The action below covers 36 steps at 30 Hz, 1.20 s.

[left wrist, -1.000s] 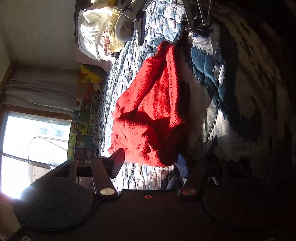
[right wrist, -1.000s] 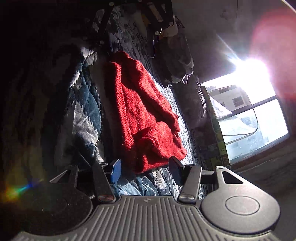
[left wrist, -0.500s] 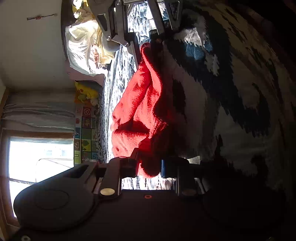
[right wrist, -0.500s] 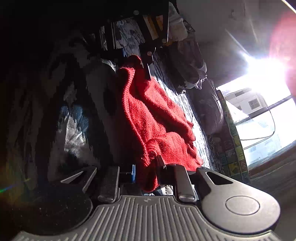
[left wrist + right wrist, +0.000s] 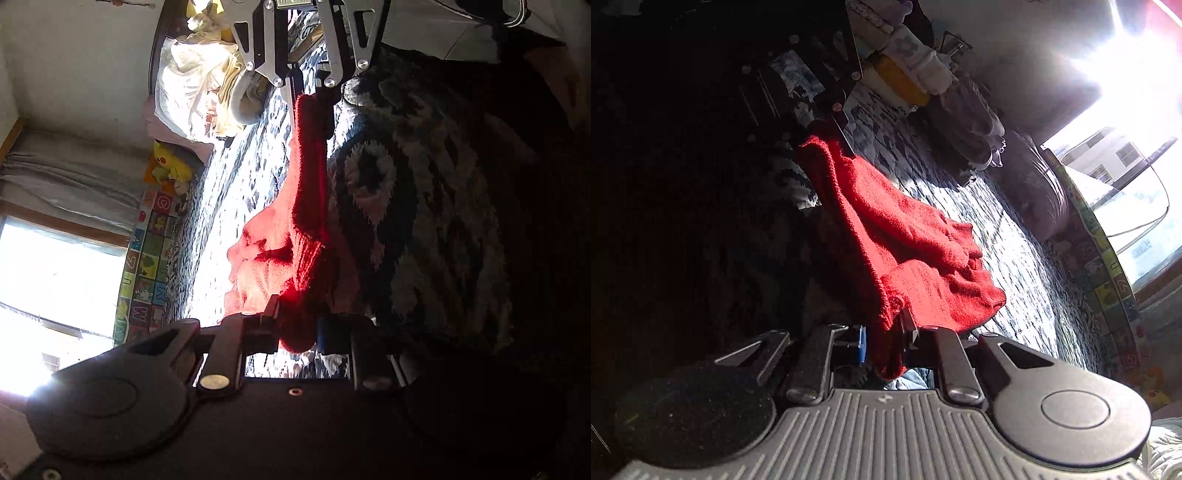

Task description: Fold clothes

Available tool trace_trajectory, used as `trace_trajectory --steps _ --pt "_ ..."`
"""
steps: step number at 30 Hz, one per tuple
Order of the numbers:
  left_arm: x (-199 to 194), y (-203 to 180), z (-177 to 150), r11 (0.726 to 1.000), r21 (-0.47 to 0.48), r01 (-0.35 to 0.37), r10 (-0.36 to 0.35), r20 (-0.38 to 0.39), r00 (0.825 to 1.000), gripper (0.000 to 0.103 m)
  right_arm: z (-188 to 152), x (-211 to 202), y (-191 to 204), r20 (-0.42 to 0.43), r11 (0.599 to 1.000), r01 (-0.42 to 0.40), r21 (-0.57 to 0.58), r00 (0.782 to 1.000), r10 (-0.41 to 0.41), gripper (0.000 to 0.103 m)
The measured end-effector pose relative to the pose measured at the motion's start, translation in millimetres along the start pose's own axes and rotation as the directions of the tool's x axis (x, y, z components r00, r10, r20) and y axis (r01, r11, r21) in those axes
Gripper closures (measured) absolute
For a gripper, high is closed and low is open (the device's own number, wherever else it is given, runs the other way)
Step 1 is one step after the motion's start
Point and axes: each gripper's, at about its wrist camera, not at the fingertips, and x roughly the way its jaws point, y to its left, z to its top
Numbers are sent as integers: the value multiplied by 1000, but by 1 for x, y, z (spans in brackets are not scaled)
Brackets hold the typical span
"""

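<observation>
A red knitted garment (image 5: pixel 295 236) hangs stretched between my two grippers above a blue-and-white patterned bed cover (image 5: pixel 236 192). My left gripper (image 5: pixel 297 328) is shut on one end of the garment's edge. Far up in the left wrist view, the right gripper (image 5: pixel 310 88) pinches the other end. In the right wrist view the red garment (image 5: pixel 916 258) droops toward the sunlit bed cover (image 5: pixel 1008 266), with my right gripper (image 5: pixel 884 339) shut on its near edge. The left gripper (image 5: pixel 831 122) holds the far end there.
A person's dark patterned knit top (image 5: pixel 424 206) fills the shaded side. Piled bedding and clothes (image 5: pixel 199 85) lie at the bed's head, with a yellow plush toy (image 5: pixel 166 162) beside an alphabet mat (image 5: pixel 147 258). A bright window (image 5: pixel 1119 177) glares.
Both grippers went from open around the garment's edge to shut on it. They have since lifted it off the bed cover and pulled it taut between them.
</observation>
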Motion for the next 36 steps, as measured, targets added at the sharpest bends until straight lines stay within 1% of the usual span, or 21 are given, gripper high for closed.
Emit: trace_trajectory --steps 2,3,5,7,9,10,11,12,14,15,16,18,19,21,24,27,29,30,32,36 --pt "-3 18 5 998 -56 22 -22 4 1000 85 4 -7 -11 5 1000 6 22 1000 -6 85" --pt "-2 29 7 995 -97 31 -30 10 999 84 7 -7 -23 10 999 0 50 1000 0 85" --pt "3 56 8 977 -203 61 -56 28 998 84 10 -7 -48 31 989 -20 143 999 15 85" --pt "9 82 5 946 -308 101 -88 55 995 83 9 -4 -77 55 965 -44 260 998 31 85" --pt "21 109 -3 891 -431 143 -112 95 989 82 6 3 -105 77 934 -57 352 997 31 85" --pt "29 123 -9 853 -496 162 -118 118 986 82 5 7 -118 88 916 -64 395 996 31 85" --pt "38 136 -15 810 -557 181 -125 138 982 82 4 11 -128 99 900 -75 429 994 36 85" --pt "47 149 -21 763 -615 201 -129 159 979 82 0 19 -143 115 874 -94 477 992 44 85" --pt "66 172 -33 662 -712 233 -135 192 972 83 -6 37 -169 142 819 -143 555 987 75 86" --pt "77 177 -43 601 -761 247 -139 204 969 83 -9 47 -182 157 786 -170 594 983 93 87" --pt "89 184 -50 548 -796 256 -140 214 967 84 -16 63 -197 174 736 -195 649 979 106 88" --pt "101 184 -67 452 -850 271 -143 231 962 85 -26 84 -216 190 659 -219 719 975 118 88" --pt "106 184 -76 402 -873 278 -144 239 960 86 -33 100 -225 193 614 -226 757 974 120 89" --pt "126 190 -88 309 -908 285 -153 248 957 87 -40 123 -236 199 557 -236 796 972 128 89" --pt "150 201 -108 197 -943 269 -178 235 955 88 -49 156 -250 204 479 -244 843 970 134 90" --pt "173 204 -130 89 -963 253 -204 231 951 88 -61 185 -262 210 409 -247 878 968 134 90" --pt "188 206 -142 28 -968 250 -204 240 949 89 -67 200 -268 213 371 -248 895 968 133 90" --pt "194 207 -147 3 -968 250 -200 245 949 90 -68 205 -271 214 363 -247 899 968 129 90" --pt "206 209 -156 -40 -967 251 -190 254 948 90 -73 218 -277 218 337 -245 909 969 117 90" --pt "228 209 -169 -79 -969 233 -199 244 949 90 -80 244 -287 201 313 -224 923 974 105 90"
